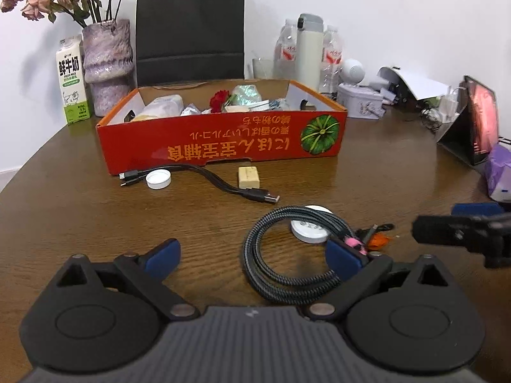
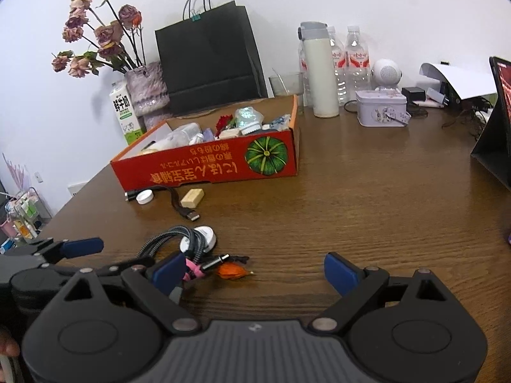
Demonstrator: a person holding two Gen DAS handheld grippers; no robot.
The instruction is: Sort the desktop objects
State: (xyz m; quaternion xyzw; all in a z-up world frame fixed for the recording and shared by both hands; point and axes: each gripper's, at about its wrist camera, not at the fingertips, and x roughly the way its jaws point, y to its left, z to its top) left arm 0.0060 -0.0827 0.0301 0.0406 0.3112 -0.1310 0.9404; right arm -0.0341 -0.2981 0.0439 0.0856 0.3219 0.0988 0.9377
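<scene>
We hold our left gripper (image 1: 252,257) low over the brown wooden table (image 1: 367,166), and its two blue fingers (image 1: 164,257) are spread wide with nothing pinched. A coiled braided cable (image 1: 255,255) lies on the table right between them; the right blue finger sits over the far side of the loop, but we cannot tell if it touches. The coil lies partly over a round white lid (image 1: 308,231). Just beside the coil there is a pink band (image 1: 354,244) around the cable ends and a small orange thing (image 1: 378,241). Our right gripper (image 2: 255,271) is to the right of that pile, and its blue fingers (image 2: 340,273) are spread wide too, with only bare table between them. Its left finger is close to the pink band. Farther back stands a red cardboard box (image 1: 223,140) with a green pumpkin picture on its side. It is full of small things, and we can see a red flower (image 1: 219,99) in there. In front of the box lie a black USB cable (image 1: 204,175), a white bottle cap (image 1: 158,180) and a small tan block (image 1: 249,177), all close together. Behind the box we see a black paper bag (image 1: 191,28), a purple vase (image 1: 108,63) with dried roses, and a milk carton (image 1: 72,79). To the right are a tall white bottle (image 2: 322,73), clear water bottles (image 2: 357,57), and a purple tin (image 2: 381,108).
</scene>
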